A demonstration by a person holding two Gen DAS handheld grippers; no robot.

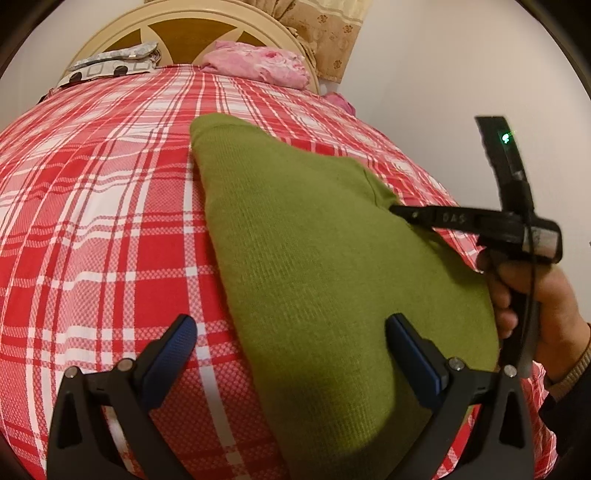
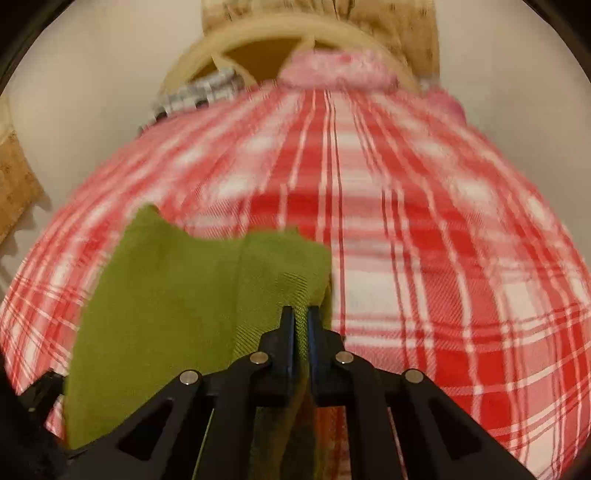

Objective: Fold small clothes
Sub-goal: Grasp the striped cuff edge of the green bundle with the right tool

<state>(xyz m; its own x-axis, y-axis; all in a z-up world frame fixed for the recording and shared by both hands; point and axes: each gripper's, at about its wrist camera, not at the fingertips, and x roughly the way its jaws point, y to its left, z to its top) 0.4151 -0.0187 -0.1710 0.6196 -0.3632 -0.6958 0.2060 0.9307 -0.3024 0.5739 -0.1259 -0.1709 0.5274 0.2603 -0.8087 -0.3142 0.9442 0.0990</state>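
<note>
Looking along the left hand-held gripper [image 1: 291, 347], the left wrist view takes in nearly the whole green knit garment [image 1: 314, 258], which lies flat and lengthwise on the red-and-white plaid bedspread [image 1: 103, 206], narrowing toward the headboard [image 1: 122, 33]. That view alone shows the person's hand [image 1: 532, 299] wrapped round the handle of the right hand-held gripper [image 1: 397, 209], whose tip meets the garment's far right edge where the cloth puckers into a small fold. It also shows, sharply, a pink floral pillow [image 1: 258, 62] and a grey-and-white patterned cloth [image 1: 110, 62] at the head of the bed. The right wrist view is blurred, yet only there is the grip itself plain: the right hand-held gripper [image 2: 301, 325] is clenched on a pinch of the green knit garment [image 2: 177, 306], with a thin ridge of cloth running up between the two nearly touching fingers. The left hand-held gripper stands released, its blue-padded fingers [image 1: 173, 354] spread wide; one is over the bedspread just beside the garment's left edge, the other over the green cloth, and whether they touch the fabric cannot be told.
</note>
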